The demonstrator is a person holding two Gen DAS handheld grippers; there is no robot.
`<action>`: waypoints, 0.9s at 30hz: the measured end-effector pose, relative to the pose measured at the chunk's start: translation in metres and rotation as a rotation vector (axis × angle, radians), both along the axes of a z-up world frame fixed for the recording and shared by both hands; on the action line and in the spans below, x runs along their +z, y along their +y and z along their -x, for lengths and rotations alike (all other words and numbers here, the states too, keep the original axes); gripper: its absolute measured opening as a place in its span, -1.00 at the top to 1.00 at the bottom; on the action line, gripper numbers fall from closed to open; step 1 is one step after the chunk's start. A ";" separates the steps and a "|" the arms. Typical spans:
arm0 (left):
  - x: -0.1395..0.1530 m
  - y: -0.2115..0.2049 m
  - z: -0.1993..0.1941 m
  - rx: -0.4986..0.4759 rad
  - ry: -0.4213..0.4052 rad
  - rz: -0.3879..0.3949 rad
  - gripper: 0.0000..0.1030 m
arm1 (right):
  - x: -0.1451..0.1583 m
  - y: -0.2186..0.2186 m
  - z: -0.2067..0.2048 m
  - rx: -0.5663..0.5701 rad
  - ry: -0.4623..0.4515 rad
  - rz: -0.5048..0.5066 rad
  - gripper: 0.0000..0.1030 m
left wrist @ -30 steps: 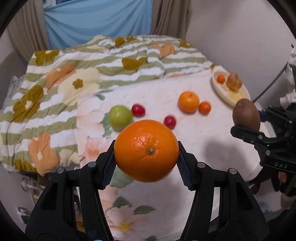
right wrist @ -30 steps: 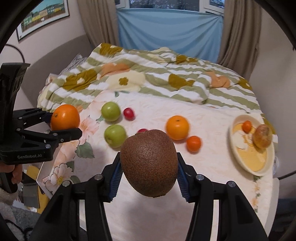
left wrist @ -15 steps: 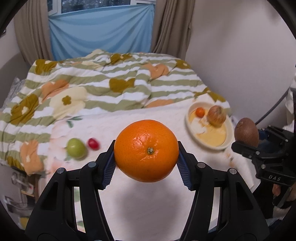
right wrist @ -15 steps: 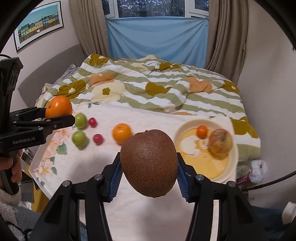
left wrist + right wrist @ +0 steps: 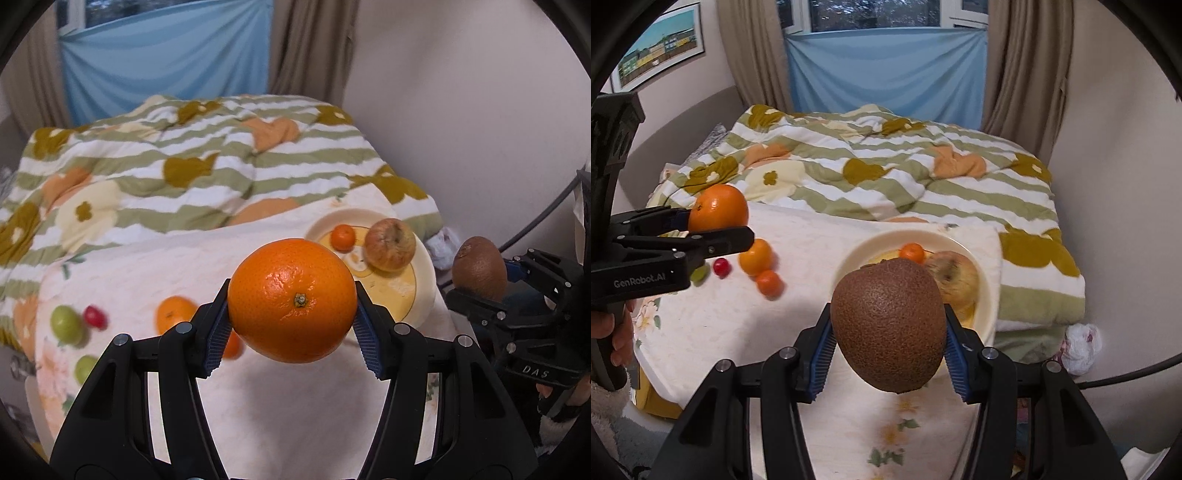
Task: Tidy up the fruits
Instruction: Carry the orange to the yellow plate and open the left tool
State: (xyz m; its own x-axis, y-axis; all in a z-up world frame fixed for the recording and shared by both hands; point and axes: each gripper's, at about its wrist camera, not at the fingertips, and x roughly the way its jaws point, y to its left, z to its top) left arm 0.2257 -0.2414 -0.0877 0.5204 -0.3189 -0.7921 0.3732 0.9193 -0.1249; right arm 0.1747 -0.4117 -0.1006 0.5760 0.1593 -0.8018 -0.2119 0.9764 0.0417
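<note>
Left wrist: left gripper clamping orange; right gripper pinching kiwi, plate just ahead — prob. both heading there.

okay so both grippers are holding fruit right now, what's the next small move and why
Probably carry the right gripper forward and lower the kiwi onto the plate. The plate sits just beyond the kiwi and already holds an apple and a small mandarin, with bare space on its near side. The left gripper grips the orange farther from it.
</note>
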 end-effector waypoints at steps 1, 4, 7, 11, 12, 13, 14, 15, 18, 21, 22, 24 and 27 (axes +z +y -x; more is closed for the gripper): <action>-0.003 -0.005 -0.005 -0.016 0.008 -0.001 -0.29 | -0.003 -0.004 -0.002 -0.009 0.006 -0.001 0.04; -0.016 -0.024 -0.022 -0.072 0.029 -0.006 -0.29 | -0.015 -0.013 -0.006 -0.055 0.033 -0.014 0.04; -0.030 -0.041 -0.037 -0.121 0.051 -0.013 -0.29 | -0.024 -0.021 -0.011 -0.098 0.056 -0.031 0.04; -0.049 -0.059 -0.056 -0.178 0.077 -0.023 -0.29 | -0.035 -0.029 -0.015 -0.147 0.080 -0.033 0.04; -0.055 -0.065 -0.061 -0.194 0.085 -0.030 -0.29 | -0.037 -0.032 -0.016 -0.160 0.086 -0.039 0.04; -0.060 -0.069 -0.065 -0.207 0.091 -0.037 -0.29 | -0.039 -0.034 -0.017 -0.172 0.092 -0.044 0.04; -0.063 -0.072 -0.067 -0.217 0.097 -0.044 -0.29 | -0.041 -0.036 -0.018 -0.181 0.095 -0.047 0.04; -0.070 -0.077 -0.071 -0.230 0.108 -0.057 -0.29 | -0.043 -0.038 -0.018 -0.194 0.099 -0.049 0.04; -0.084 -0.085 -0.078 -0.263 0.129 -0.078 -0.29 | -0.046 -0.041 -0.020 -0.219 0.105 -0.049 0.04; -0.095 -0.093 -0.082 -0.291 0.139 -0.106 -0.29 | -0.049 -0.044 -0.021 -0.239 0.112 -0.050 0.04; -0.099 -0.096 -0.083 -0.303 0.144 -0.116 -0.29 | -0.050 -0.045 -0.021 -0.246 0.115 -0.049 0.04; -0.103 -0.100 -0.083 -0.316 0.146 -0.133 -0.29 | -0.051 -0.046 -0.020 -0.256 0.118 -0.050 0.04; -0.108 -0.104 -0.084 -0.330 0.147 -0.157 -0.29 | -0.053 -0.048 -0.019 -0.271 0.122 -0.053 0.04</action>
